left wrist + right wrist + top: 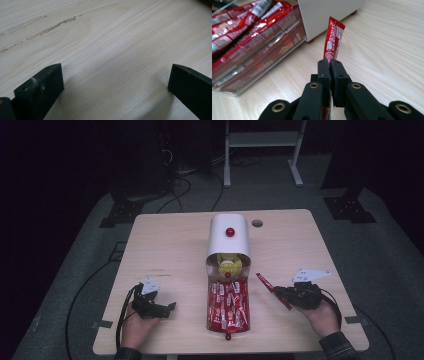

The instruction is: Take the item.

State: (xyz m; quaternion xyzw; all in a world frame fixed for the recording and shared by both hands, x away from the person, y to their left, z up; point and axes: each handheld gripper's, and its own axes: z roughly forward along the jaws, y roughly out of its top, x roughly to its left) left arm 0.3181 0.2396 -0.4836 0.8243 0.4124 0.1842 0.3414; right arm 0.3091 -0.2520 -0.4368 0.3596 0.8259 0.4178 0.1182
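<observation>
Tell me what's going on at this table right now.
A person works with a gripper in each hand. The right gripper is shut on a single red sachet, held beside the clear drawer pulled out of a white box and packed with matching red sachets. The left gripper sits open over bare table, holding nothing.

Pale matt wood-grain bench (120,37); glossy red foil sachet (333,40); clear shiny plastic tray (262,62); smooth white dispenser (228,240); matt black tongs (329,62).
</observation>
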